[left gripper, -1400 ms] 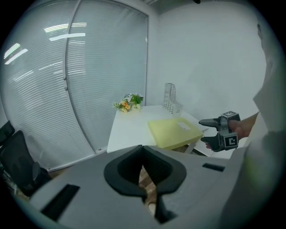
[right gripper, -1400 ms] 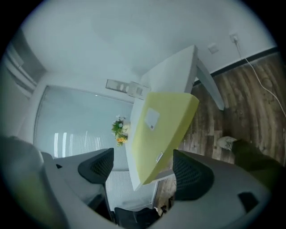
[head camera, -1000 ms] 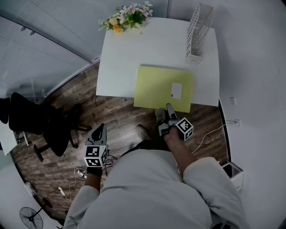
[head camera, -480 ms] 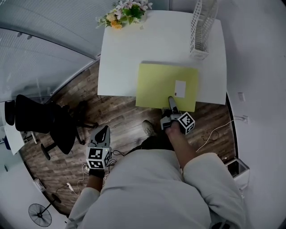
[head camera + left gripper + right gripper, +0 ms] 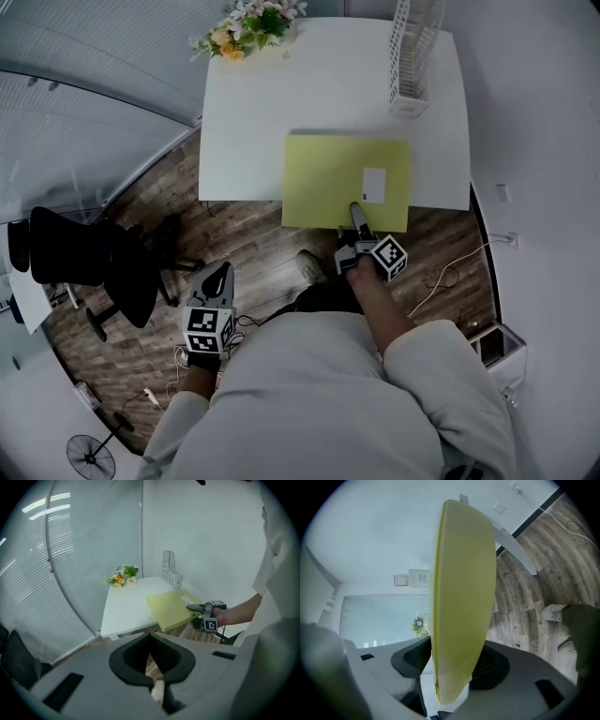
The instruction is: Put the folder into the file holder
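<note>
2 grippers were in my hands, and only the right one was at the folder. Far left in the head view stood a black office chair point(image 5: 84, 258) on the wooden floor point(image 5: 248, 246). My left gripper point(image 5: 221, 270) hung over that floor, well apart from the table, pointing down and forward; in its own view its jaws were together at the tips with nothing between them. Beyond it the white table point(image 5: 253, 122) carried a bunch of flowers point(image 5: 246, 23) at its far left corner. The yellow-green folder point(image 5: 337, 178) lay flat on the table's near right part, its near edge reaching just past the table's edge, with 1 white label point(image 5: 374, 185) on top near its right side. My right gripper point(image 5: 355, 208) was at the middle of that near edge. In the right gripper view the folder's edge stood between the 2 jaws, which had just been closing on it; they were partly apart and I could not see them clamped yet. The white perforated file holder point(image 5: 412, 56) stood upright at the table's far right corner, apart from the folder.
</note>
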A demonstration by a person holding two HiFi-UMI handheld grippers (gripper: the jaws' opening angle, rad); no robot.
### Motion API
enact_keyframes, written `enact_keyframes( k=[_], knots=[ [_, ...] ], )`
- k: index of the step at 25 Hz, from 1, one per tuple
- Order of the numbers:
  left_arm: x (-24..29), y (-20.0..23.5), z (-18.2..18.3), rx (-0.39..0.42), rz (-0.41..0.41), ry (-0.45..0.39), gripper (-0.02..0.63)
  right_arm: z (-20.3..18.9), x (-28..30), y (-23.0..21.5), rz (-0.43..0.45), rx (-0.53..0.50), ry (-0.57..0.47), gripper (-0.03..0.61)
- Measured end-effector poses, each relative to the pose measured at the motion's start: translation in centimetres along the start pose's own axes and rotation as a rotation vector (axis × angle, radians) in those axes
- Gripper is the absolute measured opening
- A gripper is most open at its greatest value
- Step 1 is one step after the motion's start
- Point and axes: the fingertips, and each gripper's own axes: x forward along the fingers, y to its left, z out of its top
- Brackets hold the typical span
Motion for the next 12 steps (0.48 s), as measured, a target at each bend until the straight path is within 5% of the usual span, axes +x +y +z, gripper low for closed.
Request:
enact_keyframes(
  k=[12],
  knots=[
    [0.2,-0.8,1.9,-0.002,-0.065,-0.100,0.008,2.1,-7.9,1.7,-0.056,-0.081,-0.014,0.199]
  ],
)
